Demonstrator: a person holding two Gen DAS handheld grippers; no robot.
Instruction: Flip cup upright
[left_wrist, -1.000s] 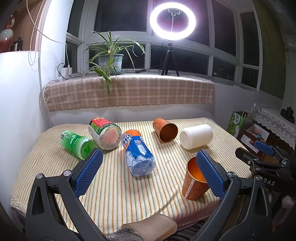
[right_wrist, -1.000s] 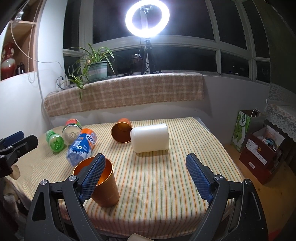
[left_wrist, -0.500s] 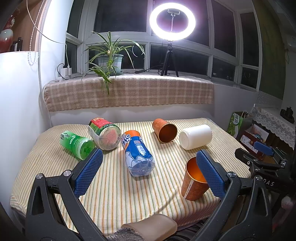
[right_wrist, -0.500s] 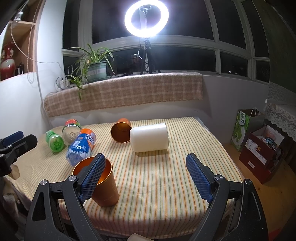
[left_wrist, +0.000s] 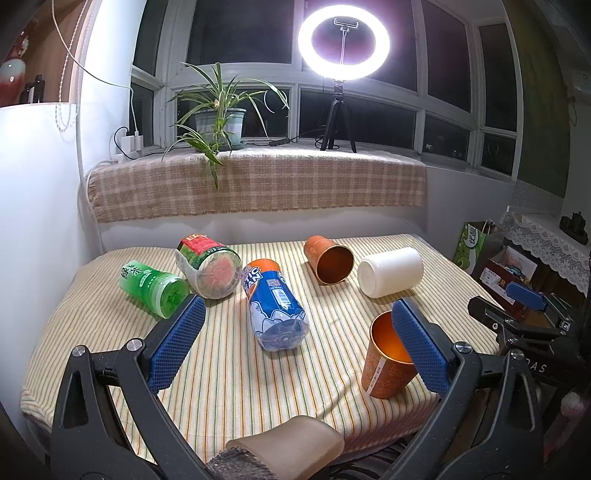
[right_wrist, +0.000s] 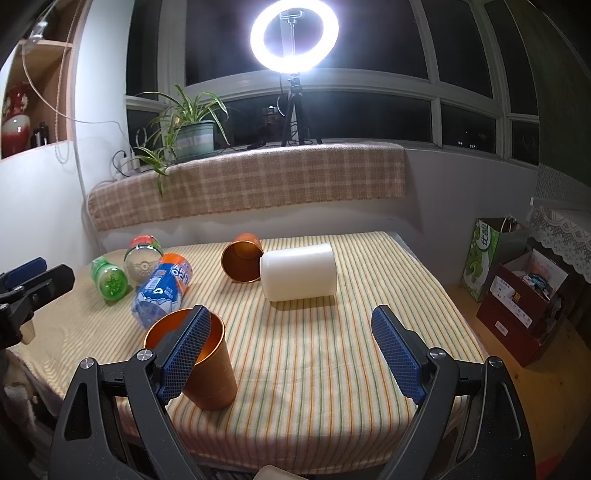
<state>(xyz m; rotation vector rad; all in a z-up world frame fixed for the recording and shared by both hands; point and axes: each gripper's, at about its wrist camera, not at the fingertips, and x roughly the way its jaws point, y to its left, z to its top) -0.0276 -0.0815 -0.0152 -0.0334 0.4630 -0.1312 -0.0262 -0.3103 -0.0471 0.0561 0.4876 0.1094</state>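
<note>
An orange cup (left_wrist: 386, 360) stands upright near the table's front edge, also seen in the right wrist view (right_wrist: 207, 363). A second orange cup (left_wrist: 330, 260) lies on its side at the back, mouth toward me, also in the right wrist view (right_wrist: 242, 262). A white cup (left_wrist: 389, 271) lies on its side beside it, also in the right wrist view (right_wrist: 299, 271). My left gripper (left_wrist: 295, 347) is open and empty, held back over the front edge. My right gripper (right_wrist: 291, 354) is open and empty, its left pad just in front of the upright cup.
A blue-labelled bottle (left_wrist: 275, 302), a green bottle (left_wrist: 153, 284) and a clear red-green bottle (left_wrist: 208, 266) lie on the striped tablecloth (left_wrist: 229, 373) at the left. A paper bag (right_wrist: 487, 258) and boxes (right_wrist: 524, 302) stand on the floor to the right.
Both views have shifted very slightly; the cups and bottles lie where they were, and both grippers stay open.
</note>
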